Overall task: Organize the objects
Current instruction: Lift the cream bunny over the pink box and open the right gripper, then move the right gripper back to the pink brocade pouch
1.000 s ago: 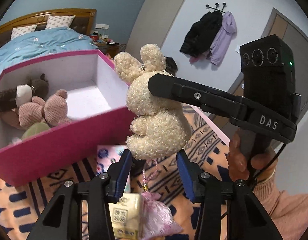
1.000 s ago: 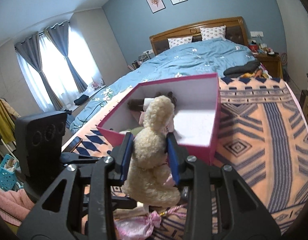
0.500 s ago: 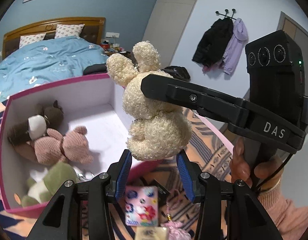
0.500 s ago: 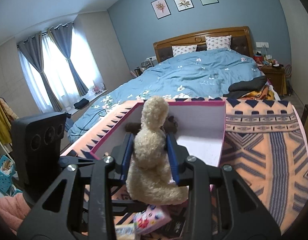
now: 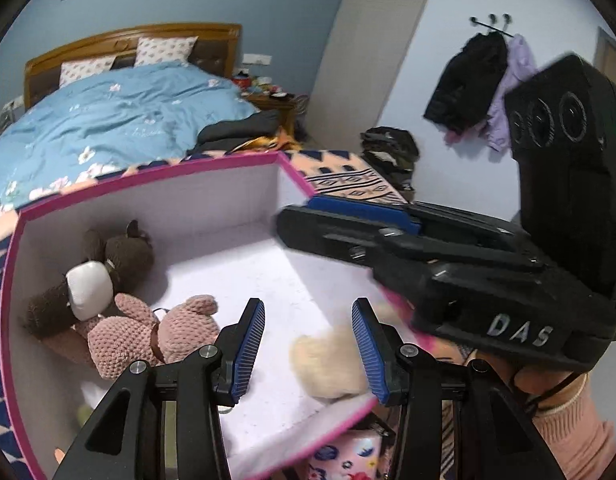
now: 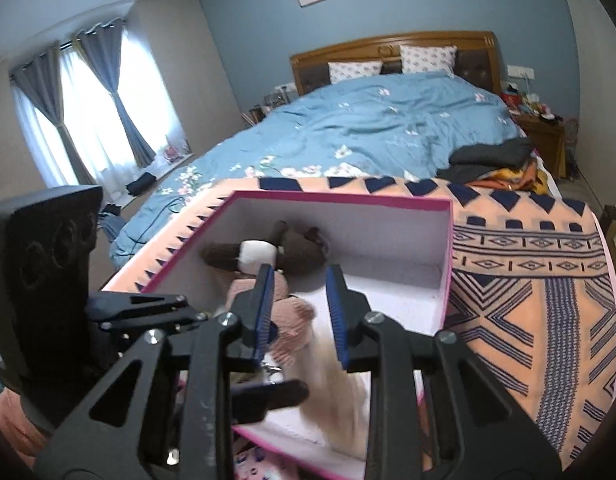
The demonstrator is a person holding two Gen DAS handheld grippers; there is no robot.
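A pink-rimmed box with a white inside sits on the patterned blanket; it also shows in the right wrist view. The cream plush bunny lies blurred on the box floor near the front wall, and appears as a blurred streak in the right wrist view. A brown plush and a pink knitted bear lie at the box's left side. My left gripper is open and empty above the box. My right gripper is open and empty, just above the bunny.
A patterned orange blanket covers the bed's foot, with a blue duvet behind. A pink printed packet lies in front of the box. Coats hang on the wall at the right.
My right gripper opened and let go of the cream bunny, which has dropped into the box. Both grippers have moved forward over the box.
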